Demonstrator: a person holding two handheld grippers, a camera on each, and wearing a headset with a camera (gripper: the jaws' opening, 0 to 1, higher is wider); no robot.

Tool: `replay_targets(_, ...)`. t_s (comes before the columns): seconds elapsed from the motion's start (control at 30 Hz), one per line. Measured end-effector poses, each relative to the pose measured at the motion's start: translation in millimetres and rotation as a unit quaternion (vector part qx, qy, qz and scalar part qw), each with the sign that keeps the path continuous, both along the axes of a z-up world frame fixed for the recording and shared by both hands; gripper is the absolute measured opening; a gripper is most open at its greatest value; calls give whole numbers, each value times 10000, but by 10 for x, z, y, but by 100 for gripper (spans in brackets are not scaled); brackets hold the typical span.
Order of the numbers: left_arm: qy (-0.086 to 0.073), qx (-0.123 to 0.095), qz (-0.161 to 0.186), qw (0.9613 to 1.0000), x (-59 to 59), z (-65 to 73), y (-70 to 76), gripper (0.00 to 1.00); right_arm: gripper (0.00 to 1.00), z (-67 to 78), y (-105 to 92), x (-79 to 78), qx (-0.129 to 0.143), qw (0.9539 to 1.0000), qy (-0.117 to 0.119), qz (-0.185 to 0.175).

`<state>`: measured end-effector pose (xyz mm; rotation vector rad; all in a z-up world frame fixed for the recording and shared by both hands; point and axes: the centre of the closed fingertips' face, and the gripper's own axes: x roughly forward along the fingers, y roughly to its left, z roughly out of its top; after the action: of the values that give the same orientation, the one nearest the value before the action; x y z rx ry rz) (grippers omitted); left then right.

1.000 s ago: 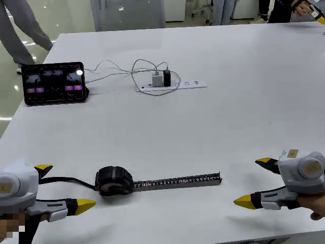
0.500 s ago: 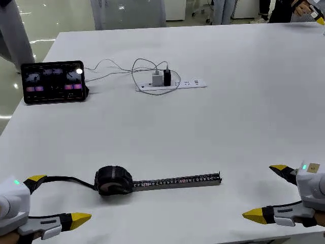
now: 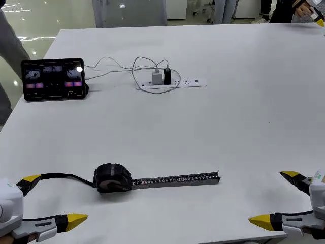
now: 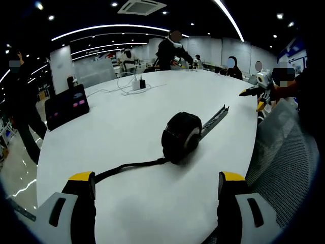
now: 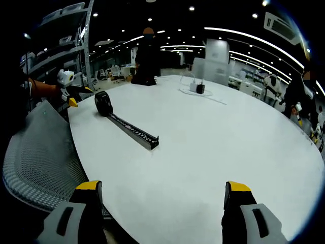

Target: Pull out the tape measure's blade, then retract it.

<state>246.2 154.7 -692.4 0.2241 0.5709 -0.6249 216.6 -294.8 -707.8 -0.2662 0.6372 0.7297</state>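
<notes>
A black tape measure (image 3: 111,178) lies on the white table (image 3: 203,127), its blade (image 3: 175,179) pulled out to the right and flat on the surface; a black strap (image 3: 61,177) trails left from the case. My left gripper (image 3: 53,201) stands open at the lower left, apart from the case (image 4: 181,136), with nothing between its jaws. At the lower right my right gripper (image 3: 282,198) is open too, well clear of the blade's end hook (image 5: 154,144). The case (image 5: 103,103) lies at the blade's far end in the right gripper view.
A tablet (image 3: 52,80) stands at the far left of the table. A white power strip (image 3: 172,84) with chargers and looped cables lies at the back middle. People stand around the far edges. A mesh chair (image 5: 35,162) sits by the table's near edge.
Both grippers have drawn back toward the near table edge, away from the tape measure. The tape measure and its extended blade have stayed in place.
</notes>
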Motion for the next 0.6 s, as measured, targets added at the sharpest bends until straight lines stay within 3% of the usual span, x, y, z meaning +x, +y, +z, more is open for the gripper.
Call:
replay_targets(0.37, -21, -15, 28, 10000, 12, 18, 10, 99, 99, 16, -1, 3, -46, 10000, 19, 51)
replay_targets(0.6, 123, 83, -6, 9999, -20, -27, -69, 99, 99, 6, -13, 1, -161, 9998, 84, 126)
